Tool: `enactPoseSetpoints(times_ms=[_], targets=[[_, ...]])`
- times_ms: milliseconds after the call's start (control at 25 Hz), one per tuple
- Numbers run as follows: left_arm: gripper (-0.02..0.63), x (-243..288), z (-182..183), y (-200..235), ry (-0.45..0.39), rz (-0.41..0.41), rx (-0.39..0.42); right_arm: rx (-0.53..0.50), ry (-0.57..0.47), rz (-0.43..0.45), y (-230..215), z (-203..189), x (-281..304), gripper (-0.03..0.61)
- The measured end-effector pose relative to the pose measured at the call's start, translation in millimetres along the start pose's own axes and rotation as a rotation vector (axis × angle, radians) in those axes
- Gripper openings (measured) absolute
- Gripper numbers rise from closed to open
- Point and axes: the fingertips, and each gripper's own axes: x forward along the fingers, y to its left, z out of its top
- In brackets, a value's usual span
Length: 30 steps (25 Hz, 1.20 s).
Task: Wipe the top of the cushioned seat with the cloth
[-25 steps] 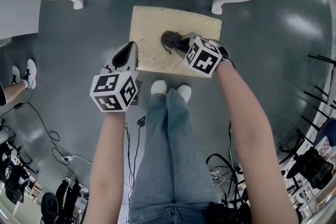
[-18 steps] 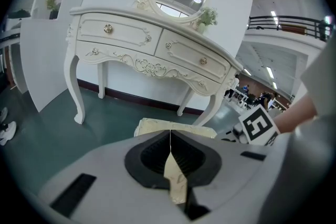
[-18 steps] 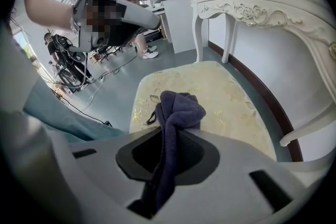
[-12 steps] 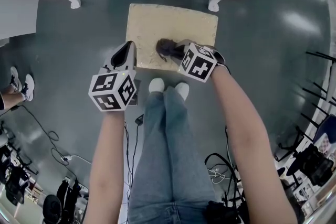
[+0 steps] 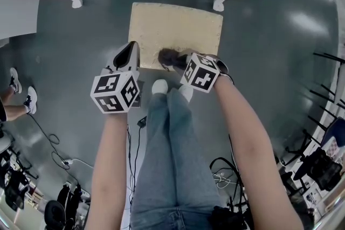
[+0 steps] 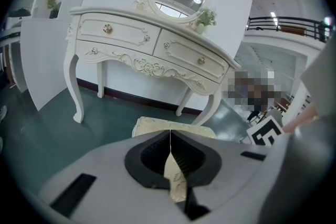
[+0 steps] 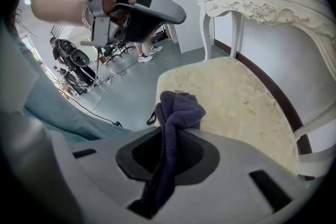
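My right hand-held gripper (image 5: pixel 182 60) is clamped on the dark cloth (image 5: pixel 166 55), which sits bunched over the near edge of the seat (image 5: pixel 178 21). My left hand-held gripper (image 5: pixel 129 55) has its jaws together on nothing, at the seat's near left corner.

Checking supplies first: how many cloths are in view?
1: the dark cloth, clamped in the right gripper, over the cushioned seat near its front edge. No other shows.
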Motion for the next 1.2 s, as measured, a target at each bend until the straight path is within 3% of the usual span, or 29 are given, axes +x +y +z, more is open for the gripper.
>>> enactPoseSetpoints(times_ms=[720, 880, 1200], targets=[[0.005, -5, -3, 6, -0.005, 0.000, -0.016, 0.012, -0.012, 0.042, 50, -8, 13, 0.037], [0.005, -5, -1, 6, -0.004, -0.002, -0.020, 0.003, -0.077, 0.000, 50, 1, 0, 0.037], [0.005, -8, 10, 13, -0.004, -0.003, -0.025, 0.118, -0.217, -0.127, 6, 28, -39, 0.037]])
